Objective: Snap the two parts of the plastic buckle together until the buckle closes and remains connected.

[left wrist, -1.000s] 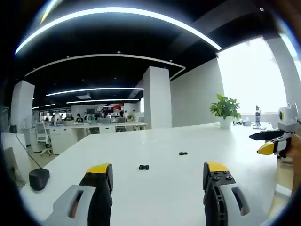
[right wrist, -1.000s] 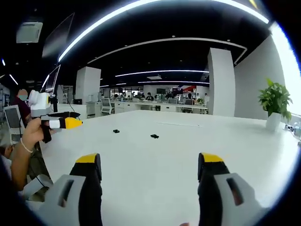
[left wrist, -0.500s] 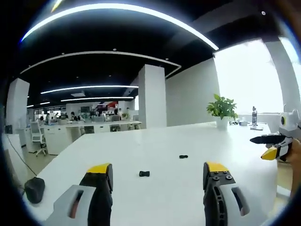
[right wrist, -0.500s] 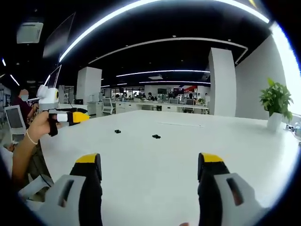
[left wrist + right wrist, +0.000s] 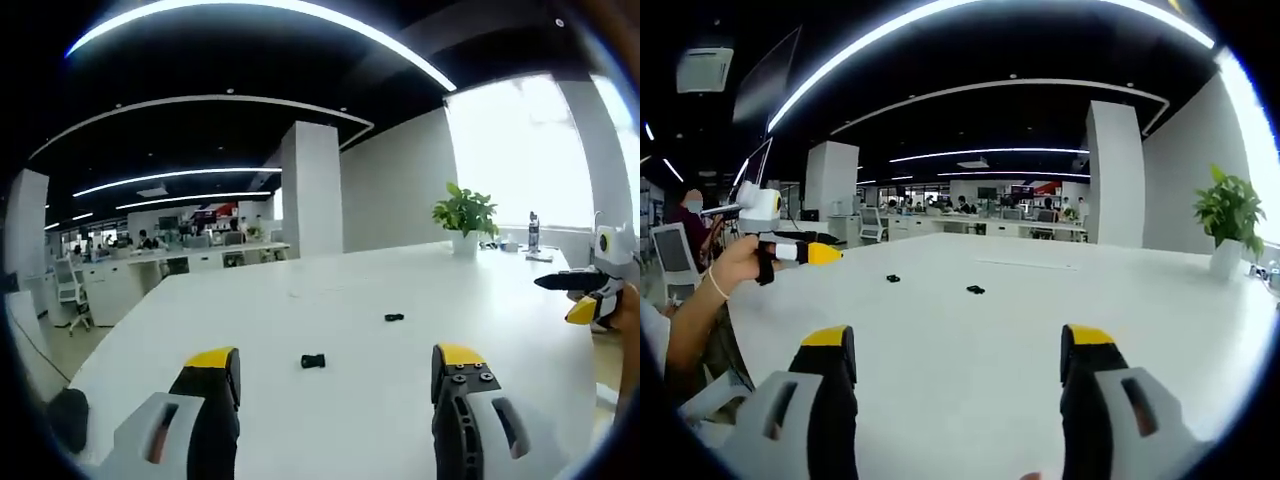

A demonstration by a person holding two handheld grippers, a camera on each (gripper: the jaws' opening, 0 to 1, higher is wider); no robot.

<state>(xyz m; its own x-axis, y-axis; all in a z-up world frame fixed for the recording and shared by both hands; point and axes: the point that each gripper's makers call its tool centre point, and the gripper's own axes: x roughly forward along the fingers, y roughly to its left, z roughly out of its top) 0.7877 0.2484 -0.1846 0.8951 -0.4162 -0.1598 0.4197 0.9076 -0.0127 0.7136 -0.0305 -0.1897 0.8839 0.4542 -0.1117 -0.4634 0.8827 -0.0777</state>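
Left gripper (image 5: 327,372) and right gripper (image 5: 956,352) hung released, empty; nearest buckle half (image 5: 313,361) at 12 o'clock wanted a square, centred approach.

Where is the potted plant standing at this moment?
The potted plant stands at the far edge of the white table, before the bright window; it appears right of centre in the left gripper view and far right in the right gripper view.

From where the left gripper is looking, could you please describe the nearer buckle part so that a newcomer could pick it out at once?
Start at the long white table that runs toward the potted plant. Two small black pieces lie apart on it. The nearer buckle part is the one lying between the left gripper's open yellow-tipped jaws, while the farther buckle part lies beyond it, toward the plant.
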